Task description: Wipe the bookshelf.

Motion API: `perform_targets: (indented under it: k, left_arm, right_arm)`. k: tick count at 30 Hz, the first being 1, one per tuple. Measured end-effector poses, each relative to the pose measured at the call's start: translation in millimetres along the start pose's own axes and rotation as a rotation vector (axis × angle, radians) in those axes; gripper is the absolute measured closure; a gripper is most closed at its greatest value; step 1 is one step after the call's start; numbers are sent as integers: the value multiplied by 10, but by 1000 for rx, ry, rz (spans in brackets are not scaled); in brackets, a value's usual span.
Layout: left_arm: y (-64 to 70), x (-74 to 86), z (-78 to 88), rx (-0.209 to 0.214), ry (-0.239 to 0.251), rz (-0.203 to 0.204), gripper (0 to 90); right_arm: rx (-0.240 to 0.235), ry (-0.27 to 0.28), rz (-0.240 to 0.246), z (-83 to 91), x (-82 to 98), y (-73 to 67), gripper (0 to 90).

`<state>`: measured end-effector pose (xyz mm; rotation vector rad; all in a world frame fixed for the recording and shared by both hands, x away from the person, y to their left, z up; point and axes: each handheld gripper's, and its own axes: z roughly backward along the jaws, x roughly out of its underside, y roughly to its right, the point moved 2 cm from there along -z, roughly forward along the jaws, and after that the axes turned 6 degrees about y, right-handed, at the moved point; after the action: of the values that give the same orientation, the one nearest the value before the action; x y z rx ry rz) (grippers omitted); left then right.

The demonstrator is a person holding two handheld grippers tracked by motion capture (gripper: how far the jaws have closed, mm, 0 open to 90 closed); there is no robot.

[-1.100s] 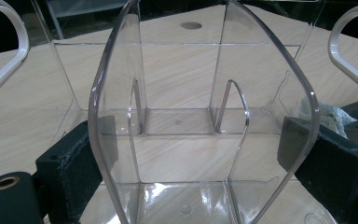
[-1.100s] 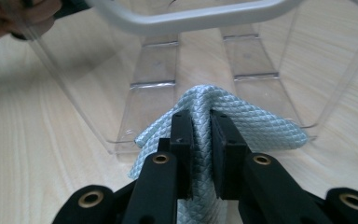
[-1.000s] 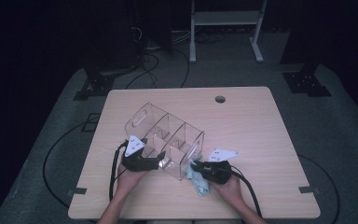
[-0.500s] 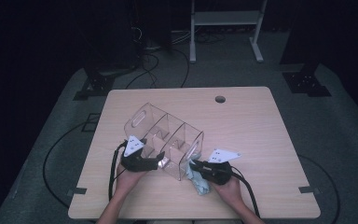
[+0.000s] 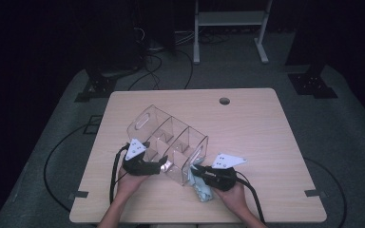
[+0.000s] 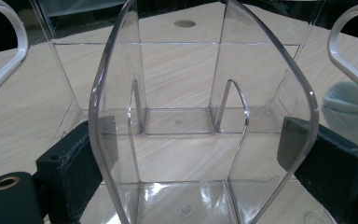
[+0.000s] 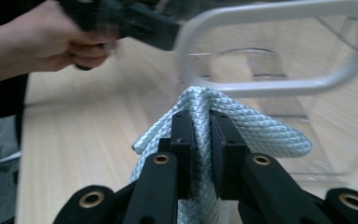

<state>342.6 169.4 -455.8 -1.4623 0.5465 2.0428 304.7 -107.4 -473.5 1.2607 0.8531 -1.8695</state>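
A pale wooden table (image 5: 266, 137) with a round hole near its far edge is carrying a clear plastic organiser (image 5: 168, 140) with inner dividers, which is lying tipped near the front edge. The left gripper (image 5: 164, 165) is clamping one curved clear wall of that organiser, its jaws spread wide with a pad pressing on each side. Just beside the organiser's right end, the right gripper (image 7: 200, 135) is pinching a light blue quilted cloth (image 7: 242, 126), jaws nearly pressed together.
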Motion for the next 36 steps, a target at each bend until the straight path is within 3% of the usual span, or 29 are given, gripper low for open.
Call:
perform_targets:
  k: [2, 7, 9, 12, 17, 19, 22, 24, 26, 29, 31, 36]
  left_arm:
    - [-1, 1, -1, -1, 3, -2, 79]
    - [-7, 4, 22, 19, -1, -8, 79]
    - [-3, 10, 33, 22, -3, -7, 80]
    - [-3, 13, 45, 28, -4, -8, 81]
    - [2, 11, 45, 31, -1, -14, 80]
    - [3, 4, 41, 35, -2, -17, 79]
    - [-1, 10, 45, 39, 1, -14, 79]
    - [0, 10, 51, 44, -1, -16, 79]
    - [-1, 10, 53, 47, -3, -18, 80]
    - [-4, 14, 55, 47, -2, -18, 79]
    - [1, 10, 47, 45, 1, -16, 78]
    - [-2, 12, 43, 39, 2, -12, 76]
  right_arm:
    - [0, 4, -7, 0, 4, -28, 799]
    - [-50, 5, 48, -19, -23, -238, 799]
    - [-59, 1, 40, -7, -19, -199, 799]
    - [-13, -1, 35, 20, -5, -68, 800]
    - [56, 12, -45, 56, 20, 193, 799]
    - [56, 9, -38, 56, 23, 151, 798]
    - [5, -1, -37, 34, 33, 32, 798]
    - [-2, -8, -17, 29, 33, -11, 799]
    - [8, -12, -18, 46, 23, 37, 799]
    - [62, 0, -46, 85, 4, 178, 799]
    - [66, 5, -51, 90, 12, 195, 799]
    - [30, -5, -22, 37, 25, -13, 797]
